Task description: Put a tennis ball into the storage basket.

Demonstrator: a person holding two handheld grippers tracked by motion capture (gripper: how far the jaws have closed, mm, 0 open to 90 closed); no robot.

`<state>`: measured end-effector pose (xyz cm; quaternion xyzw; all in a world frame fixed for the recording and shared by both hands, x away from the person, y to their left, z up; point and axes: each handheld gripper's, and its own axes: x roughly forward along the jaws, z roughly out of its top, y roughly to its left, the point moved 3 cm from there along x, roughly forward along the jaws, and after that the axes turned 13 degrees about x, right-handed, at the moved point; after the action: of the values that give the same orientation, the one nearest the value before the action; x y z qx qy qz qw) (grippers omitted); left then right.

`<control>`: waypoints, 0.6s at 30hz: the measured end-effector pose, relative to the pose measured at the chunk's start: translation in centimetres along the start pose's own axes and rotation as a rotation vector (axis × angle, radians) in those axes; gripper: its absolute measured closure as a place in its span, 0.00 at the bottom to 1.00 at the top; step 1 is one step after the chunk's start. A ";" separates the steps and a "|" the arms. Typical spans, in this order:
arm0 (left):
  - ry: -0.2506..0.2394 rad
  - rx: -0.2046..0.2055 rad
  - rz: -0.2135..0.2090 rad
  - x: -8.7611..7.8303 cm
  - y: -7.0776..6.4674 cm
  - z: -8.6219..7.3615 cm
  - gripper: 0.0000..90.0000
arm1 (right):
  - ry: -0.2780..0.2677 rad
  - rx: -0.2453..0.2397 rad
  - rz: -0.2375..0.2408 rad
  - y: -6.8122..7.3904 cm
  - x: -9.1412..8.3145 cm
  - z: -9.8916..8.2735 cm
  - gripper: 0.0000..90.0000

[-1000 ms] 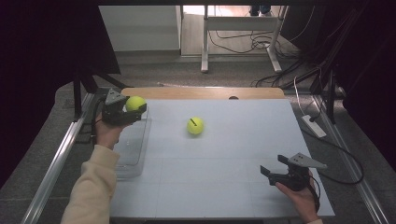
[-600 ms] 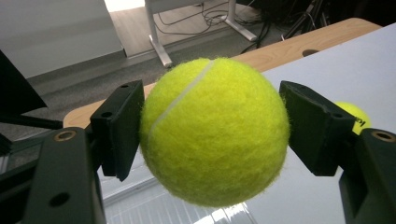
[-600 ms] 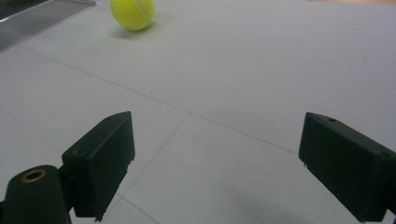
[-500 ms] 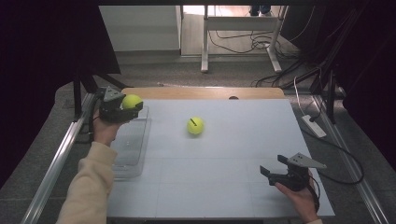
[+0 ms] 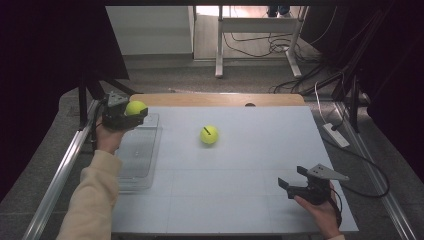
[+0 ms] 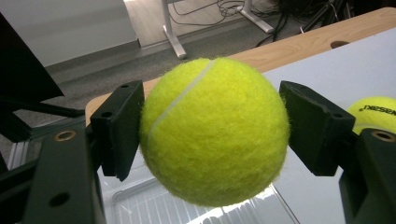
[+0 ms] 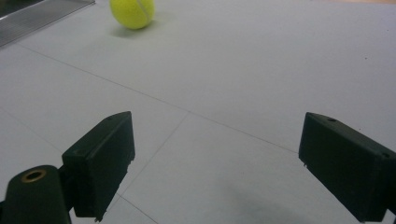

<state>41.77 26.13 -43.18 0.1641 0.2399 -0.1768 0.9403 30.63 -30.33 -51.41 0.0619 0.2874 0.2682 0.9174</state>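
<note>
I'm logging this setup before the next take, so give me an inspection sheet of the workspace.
Surface: pale table, bare apart from the items below.
Job's things: held tennis ball; second tennis ball loose mid-table; clear tray at the left edge.
Clutter: nothing seen.
Grippers: left hand-held gripper shut on the held tennis ball above the tray; right hand-held gripper open, empty.
Cables: tangle on the floor behind.
Surroundings: white desk legs, dark curtains.

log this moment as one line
left gripper: shut on held tennis ball, above clear tray | right gripper: open | second tennis ball: mid-table
</note>
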 end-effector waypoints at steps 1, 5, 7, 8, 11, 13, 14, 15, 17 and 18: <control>0.003 -0.003 0.004 0.0 0.2 0.0 0.30 | -0.001 0.001 0.000 0.0 0.0 0.0 0.12; 0.008 -0.003 0.014 0.0 0.5 0.1 0.30 | 0.002 0.000 -0.001 0.0 0.0 0.0 0.12; 0.007 -0.012 0.014 0.1 0.7 0.1 0.30 | 0.003 -0.001 0.000 0.0 0.0 0.0 0.12; 0.009 -0.015 0.014 0.1 0.8 0.1 0.30 | 0.004 -0.001 0.000 0.1 0.0 0.0 0.12; 0.021 -0.016 0.022 0.3 1.0 -0.1 0.30 | 0.003 -0.001 0.001 0.1 0.1 0.0 0.12; 0.032 -0.025 0.027 0.3 1.2 -0.2 0.30 | 0.002 -0.002 0.001 0.1 0.0 0.0 0.12; 0.035 -0.028 0.027 0.4 1.3 -0.3 0.30 | 0.003 -0.002 0.000 0.1 0.0 0.0 0.12; 0.038 -0.030 0.030 0.4 1.4 -0.4 0.30 | 0.003 -0.001 0.000 0.1 0.0 0.0 0.12; 0.047 -0.036 0.034 0.4 1.6 -0.5 0.30 | 0.002 -0.001 0.000 0.1 0.0 0.0 0.12; 0.053 -0.038 0.034 0.5 1.7 -0.5 0.30 | 0.003 -0.001 0.000 0.1 0.1 0.0 0.12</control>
<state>42.65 27.76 -43.46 0.1547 0.2652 -0.1520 0.9395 30.60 -30.20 -51.42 0.0611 0.2888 0.2684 0.9169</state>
